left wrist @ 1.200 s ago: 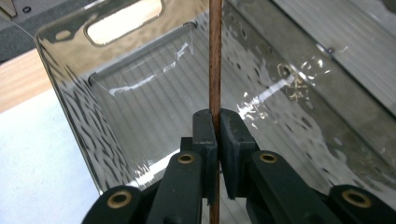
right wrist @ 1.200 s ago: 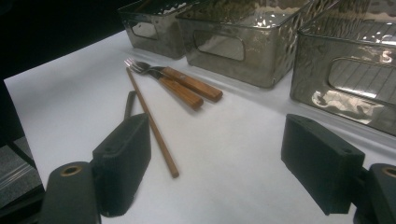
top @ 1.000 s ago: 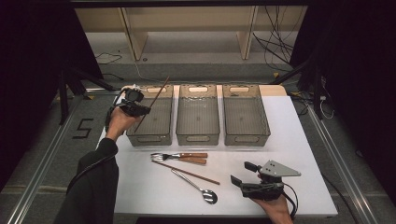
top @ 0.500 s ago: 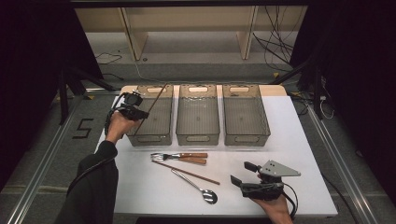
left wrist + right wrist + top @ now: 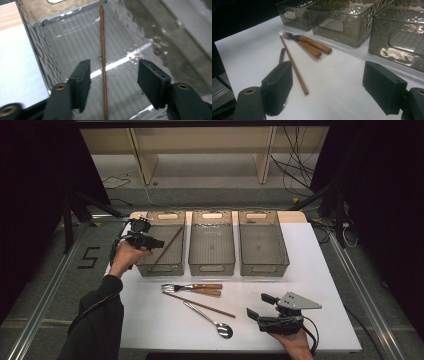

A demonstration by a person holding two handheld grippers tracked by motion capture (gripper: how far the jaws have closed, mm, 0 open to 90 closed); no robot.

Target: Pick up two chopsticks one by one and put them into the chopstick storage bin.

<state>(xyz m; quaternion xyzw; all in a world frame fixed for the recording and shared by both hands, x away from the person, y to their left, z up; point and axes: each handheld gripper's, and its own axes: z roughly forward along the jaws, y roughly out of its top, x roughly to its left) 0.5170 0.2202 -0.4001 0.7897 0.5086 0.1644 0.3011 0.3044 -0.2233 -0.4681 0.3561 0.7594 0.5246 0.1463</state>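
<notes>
Change: we have lowered our left gripper (image 5: 150,241) at the left bin (image 5: 176,266); its jaws have just been opening, letting go of the chopstick (image 5: 103,62).
Left gripper: jaws wide apart, the chopstick between them, touching neither pad, lying slanted in the bin.
Middle: forks (image 5: 192,289), second chopstick (image 5: 200,304) and spoon (image 5: 210,321) left of our right gripper (image 5: 257,307).
Right gripper: open, empty.

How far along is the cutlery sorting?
Done: one chopstick lies in the left bin. In hand: the left gripper has just been opening; its jaws stand clear of the chopstick. Left: second chopstick, two forks and spoon on the table; right gripper open, idle.
</notes>
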